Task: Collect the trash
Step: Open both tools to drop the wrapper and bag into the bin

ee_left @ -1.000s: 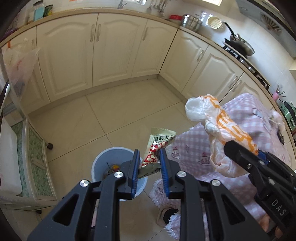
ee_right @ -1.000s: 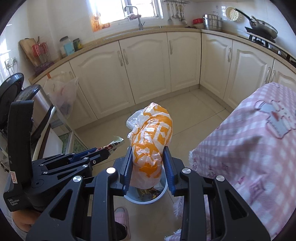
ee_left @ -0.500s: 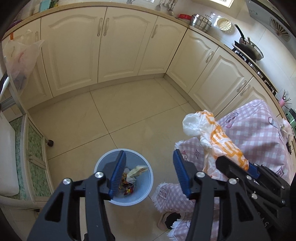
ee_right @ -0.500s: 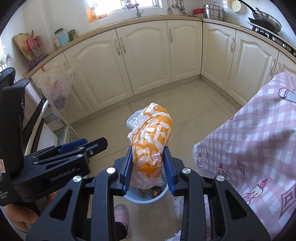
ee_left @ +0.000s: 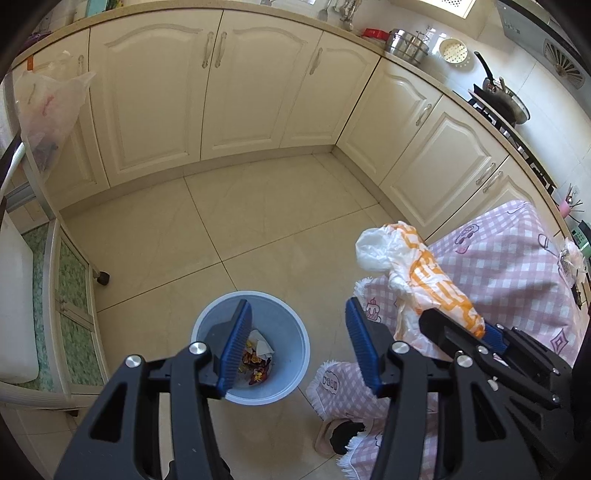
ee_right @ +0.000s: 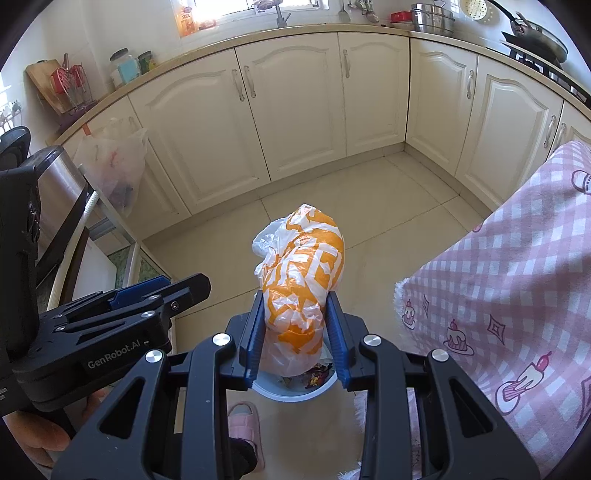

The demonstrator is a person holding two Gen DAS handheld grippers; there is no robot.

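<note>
Kitchen floor, cream tiles [ee_left: 258, 221]. Round pale blue waste bin [ee_left: 291, 332] stands on the floor just beside the hanging corner of a pink checked tablecloth [ee_left: 517, 266]. Bin contents, seen in the left wrist view: crumpled white paper and red-and-yellow snack wrappers [ee_left: 255, 360] lying at the bottom; the bin is well short of full. Left gripper [ee_left: 297, 345] hangs above the bin's opening, jaws parted wide, nothing between the blue pads [ee_left: 236, 347]; the bin interior shows through the gap. Right gripper [ee_right: 295, 336] is clamped on an orange-and-white plastic bag [ee_right: 303, 280], pads pressing both sides of its lower part; the bag bulges upward past the fingertips, with a loose clear-white flap at the far end. The bag is stuffed, its contents cannot be made out. In the right wrist view the bin rim [ee_right: 291, 393] shows directly under the held bag, wrappers visible at its edge. In the left wrist view the same bag [ee_left: 424, 273] sits to the right of the bin, in front of the tablecloth. A pink slipper [ee_right: 242, 421] is on the floor near the bin. A translucent plastic bag [ee_right: 110, 166] hangs at the left end of the cream cabinets [ee_right: 295, 103], with dark and red items inside, not identifiable. On the worktop: a glass jar [ee_right: 123, 68] and a steel pot [ee_right: 432, 16]; their contents are not visible.
</note>
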